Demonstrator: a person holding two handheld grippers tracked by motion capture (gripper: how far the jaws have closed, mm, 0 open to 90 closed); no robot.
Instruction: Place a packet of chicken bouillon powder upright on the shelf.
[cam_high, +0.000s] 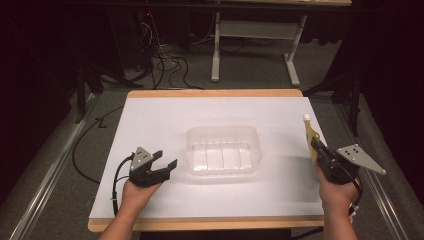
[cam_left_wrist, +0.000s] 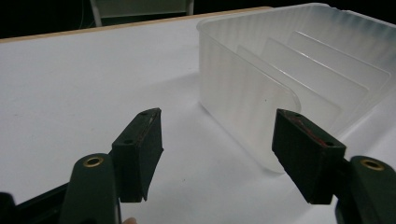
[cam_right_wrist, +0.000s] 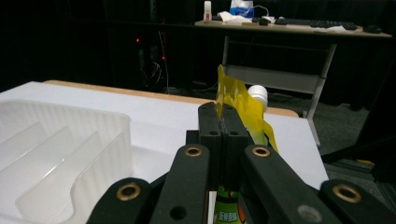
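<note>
Right gripper (cam_high: 320, 150) is clamped on a yellow pouch (cam_right_wrist: 243, 109) with a white cap (cam_right_wrist: 258, 93), held off the table (cam_high: 150, 115) at its right edge; looks light and floppy, film likely slick, so I'd keep the pinch on the flat seam below the spout, not the belly. Left gripper (cam_left_wrist: 217, 154) has jaws spread with nothing between them, just beside the clear ribbed tray (cam_high: 223, 150) mid-table. Right gripper view shows cap and green print low on the pouch; high view gives only a yellow sliver

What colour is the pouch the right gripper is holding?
Yellow, with a white cap; the pouch shows best in the right gripper view, pinched in the right gripper.
</note>
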